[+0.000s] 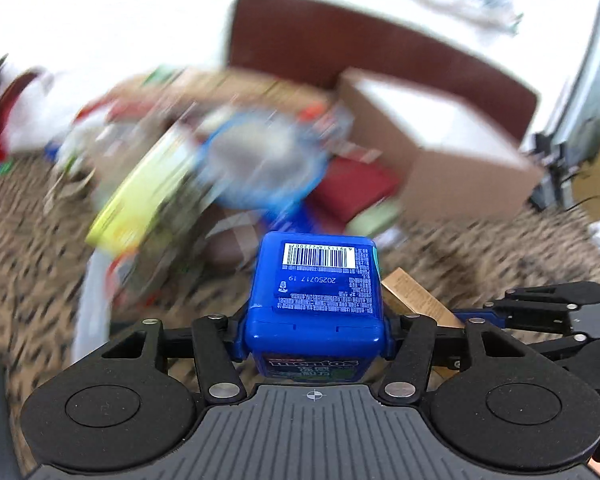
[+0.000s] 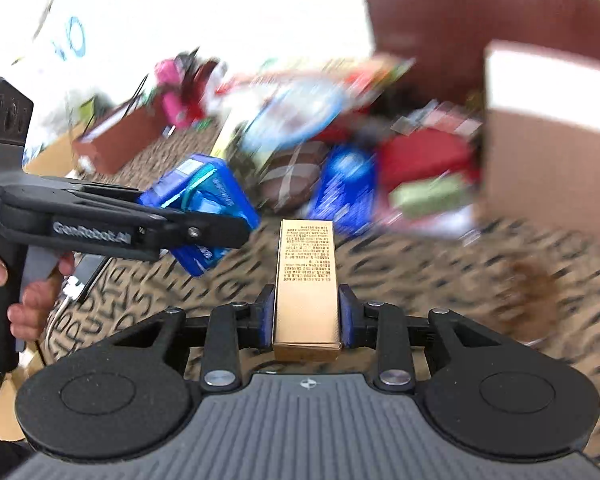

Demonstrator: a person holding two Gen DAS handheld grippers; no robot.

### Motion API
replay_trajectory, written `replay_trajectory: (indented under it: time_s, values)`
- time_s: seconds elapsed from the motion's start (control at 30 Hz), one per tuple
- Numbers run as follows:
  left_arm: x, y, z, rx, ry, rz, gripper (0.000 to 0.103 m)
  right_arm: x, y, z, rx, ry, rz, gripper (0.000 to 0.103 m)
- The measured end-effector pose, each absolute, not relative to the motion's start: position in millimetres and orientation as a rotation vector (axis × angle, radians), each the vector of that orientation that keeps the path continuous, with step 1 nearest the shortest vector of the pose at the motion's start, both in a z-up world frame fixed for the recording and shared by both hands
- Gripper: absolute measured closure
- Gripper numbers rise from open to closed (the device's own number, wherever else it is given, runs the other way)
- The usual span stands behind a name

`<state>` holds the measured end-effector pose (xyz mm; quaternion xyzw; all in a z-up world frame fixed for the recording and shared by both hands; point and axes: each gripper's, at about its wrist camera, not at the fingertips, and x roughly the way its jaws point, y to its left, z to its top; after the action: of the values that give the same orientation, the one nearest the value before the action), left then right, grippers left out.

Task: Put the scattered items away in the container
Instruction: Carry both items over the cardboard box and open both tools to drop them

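Gripping a blue Mentos box [image 1: 315, 292], the left gripper [image 1: 315, 330] has both fingers pressed on the two sides of the box, near its lower end. The box stands with its barcode label facing the camera, and the printing on it looks upside down from the left wrist view. In the right wrist view the same box [image 2: 204, 204] shows at the left, held in the air above the patterned carpet [image 2: 440, 280], and the person's left hand [image 2: 28, 300] is around the handle of that gripper.

The right gripper [image 2: 307, 318] is closed on a gold box [image 2: 306, 280], long and narrow, which points forward between the fingers. The blue pads [image 2: 346, 320] touch its two long sides. From the left wrist view a part of this gold box [image 1: 416, 296] appears just to the right of the blue one, close to it; I cannot tell if they touch.

Ahead of both grippers lies a pile of mixed items [image 1: 236, 160], very blurred: something yellow-green, a round blue and white packet, red packets. Just to the right of the pile stands an open cardboard box [image 1: 460, 184], the container, on the carpet. Behind it is a dark red-brown piece of furniture [image 1: 380, 48] against a white wall. Both held boxes are outside the cardboard box, in front of it and well apart from it.
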<state>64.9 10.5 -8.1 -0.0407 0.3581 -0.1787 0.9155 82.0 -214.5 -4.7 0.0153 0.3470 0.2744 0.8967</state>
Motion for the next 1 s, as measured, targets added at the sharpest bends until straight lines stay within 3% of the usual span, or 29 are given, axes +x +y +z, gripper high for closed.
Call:
replay_trajectory:
  time_s: [0.3, 0.53, 0.93, 0.97, 1.0]
  values:
    - [127.7, -97.2, 65.4, -0.012, 0.606, -0.551, 0.044, 117.9, -302.5, 77.7, -0.055, 0.528, 0.347, 0.067]
    - [216.9, -170.9, 94.0, 0.023, 0.610, -0.533, 0.044, 195.6, -352.2, 101.7, -0.105, 0.547, 0.181, 0.067]
    - [354.7, -230.7, 9.6, 0.056, 0.846, -0.467, 0.044, 327.1, -400.0, 24.9, -0.053, 0.795, 0.125, 0.067]
    - [361.3, -230.8, 6.3, 0.045, 0.850, -0.465, 0.036, 334.1, -402.0, 21.9, -0.050, 0.801, 0.125, 0.067]
    - [366.3, -230.2, 4.5, 0.031, 0.847, -0.461, 0.035, 341.7, -404.3, 19.2, -0.046, 0.806, 0.123, 0.067]
